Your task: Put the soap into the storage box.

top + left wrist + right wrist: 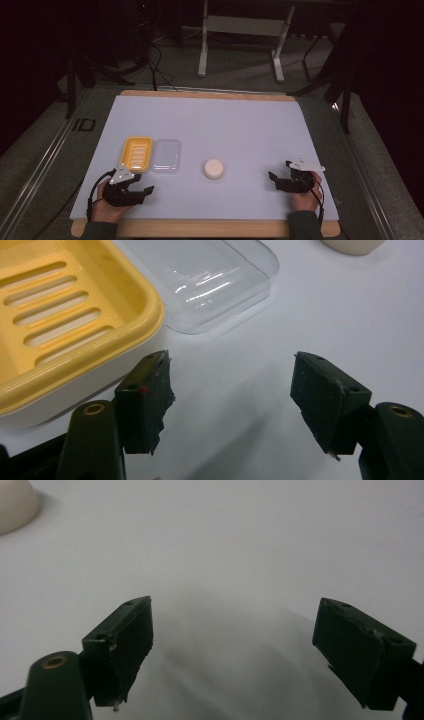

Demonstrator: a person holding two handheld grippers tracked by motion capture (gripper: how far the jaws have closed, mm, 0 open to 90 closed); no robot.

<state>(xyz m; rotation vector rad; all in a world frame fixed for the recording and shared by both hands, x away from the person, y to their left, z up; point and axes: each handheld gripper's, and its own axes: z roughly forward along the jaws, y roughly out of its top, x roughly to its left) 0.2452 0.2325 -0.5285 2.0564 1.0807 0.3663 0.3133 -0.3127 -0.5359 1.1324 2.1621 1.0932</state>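
Note:
A yellow slotted soap dish [136, 153] lies on the white tabletop [225, 120] at the left, with its clear plastic lid [166, 155] right beside it. To their right rests a round cream soap bar [214, 169]. My left gripper [142, 184] rests just in front of the dish, its jaws apart and empty. In the left gripper view, the gripper [232, 385] faces the dish [60, 315], the lid [210, 280] and the soap's edge [352, 245]. My right gripper [278, 170] sits near the front right, open over bare table [232, 630], with the soap [15, 505] far off to its upper left.
The white surface sits on a wooden board whose edge [200, 229] shows at the front. Beyond the table are a grey floor, cables [155, 65] and a white metal stand [240, 30]. A metal rail [45, 160] runs along the left side.

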